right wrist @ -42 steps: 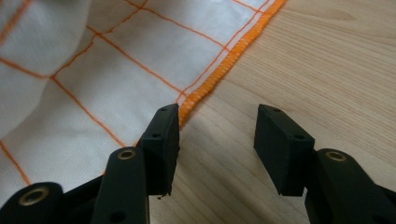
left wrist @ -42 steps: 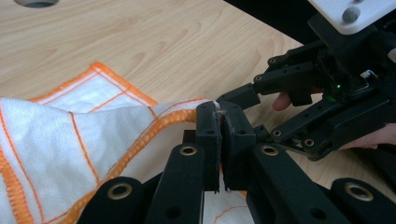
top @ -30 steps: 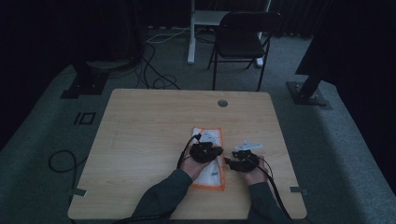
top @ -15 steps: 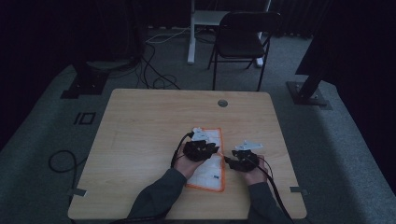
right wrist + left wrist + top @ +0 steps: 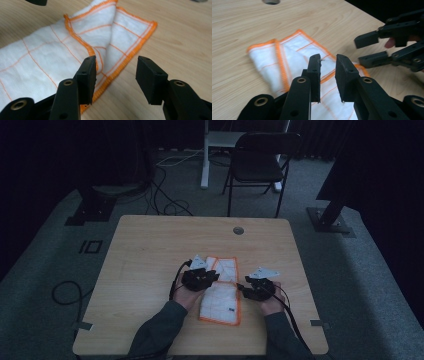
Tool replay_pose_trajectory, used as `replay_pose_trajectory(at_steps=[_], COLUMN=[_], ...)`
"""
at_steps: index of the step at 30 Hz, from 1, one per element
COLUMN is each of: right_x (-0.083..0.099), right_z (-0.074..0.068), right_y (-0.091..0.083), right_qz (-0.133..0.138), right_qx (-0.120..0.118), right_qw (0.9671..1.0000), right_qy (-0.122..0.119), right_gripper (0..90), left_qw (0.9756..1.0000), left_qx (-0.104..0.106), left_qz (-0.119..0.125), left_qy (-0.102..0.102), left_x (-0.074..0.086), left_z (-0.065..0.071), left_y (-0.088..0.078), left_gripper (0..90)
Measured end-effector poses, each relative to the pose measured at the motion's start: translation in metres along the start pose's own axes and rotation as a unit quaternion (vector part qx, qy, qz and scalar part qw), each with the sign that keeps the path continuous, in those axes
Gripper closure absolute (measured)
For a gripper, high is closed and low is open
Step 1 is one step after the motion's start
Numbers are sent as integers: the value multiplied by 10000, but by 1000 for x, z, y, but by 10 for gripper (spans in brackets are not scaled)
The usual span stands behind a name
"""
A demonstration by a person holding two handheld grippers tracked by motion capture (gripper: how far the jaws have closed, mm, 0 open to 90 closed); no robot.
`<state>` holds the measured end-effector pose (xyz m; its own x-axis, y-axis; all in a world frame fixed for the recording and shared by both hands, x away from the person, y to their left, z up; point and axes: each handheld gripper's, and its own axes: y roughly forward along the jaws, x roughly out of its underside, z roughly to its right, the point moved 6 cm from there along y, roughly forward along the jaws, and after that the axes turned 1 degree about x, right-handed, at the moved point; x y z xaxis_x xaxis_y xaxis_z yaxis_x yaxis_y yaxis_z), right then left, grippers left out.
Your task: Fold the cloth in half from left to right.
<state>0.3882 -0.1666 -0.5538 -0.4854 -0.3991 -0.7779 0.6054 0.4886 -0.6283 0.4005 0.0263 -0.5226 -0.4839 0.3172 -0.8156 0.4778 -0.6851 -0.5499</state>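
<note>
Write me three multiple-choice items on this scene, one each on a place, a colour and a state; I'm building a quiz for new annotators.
1. Where does the cloth lie?
A. on the wooden table
B. on the chair
C. on the floor

2. What colour is the cloth's hem?
A. blue
B. orange
C. green

3. How do the right gripper's jaws stand?
A. clamped on the cloth
B. shut on nothing
C. open, over the cloth's edge

Answers: 1 A, the high view shows it flat on the tabletop between the hands. 2 B, orange stitching borders the white fabric. 3 C, a clear gap separates the pads.

Light wooden table (image 5: 150, 250) with a round grommet hole (image 5: 238, 230), black folding chair (image 5: 257, 165) behind, cables (image 5: 167, 200) on grey carpet.
</note>
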Motion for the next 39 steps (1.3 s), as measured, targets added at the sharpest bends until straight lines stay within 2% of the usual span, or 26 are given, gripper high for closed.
replay_pose_trajectory(at_steps=[4, 14, 29, 39], right_x=[-9, -26, -39, -38], right_z=[-4, -20, -36, -45], right_y=[2, 16, 40, 56], right_qz=[46, 68, -16, -229], right_qx=[-45, -200, -450, -555], right_qw=[9999, 9984, 9959, 9936], right_qy=[-147, -516, -783, -962], right_gripper=[511, 540, 539, 537], left_qw=[9999, 9996, 9991, 9986], left_qx=[-103, -227, -324, -381], left_qz=[-4, 29, 40, 45], left_qy=[-50, -174, -275, -360], left_x=[4, 13, 28, 38], left_z=[-9, -20, -26, -30], left_y=[-6, -20, -34, -40], left_gripper=[751, 748, 745, 738])
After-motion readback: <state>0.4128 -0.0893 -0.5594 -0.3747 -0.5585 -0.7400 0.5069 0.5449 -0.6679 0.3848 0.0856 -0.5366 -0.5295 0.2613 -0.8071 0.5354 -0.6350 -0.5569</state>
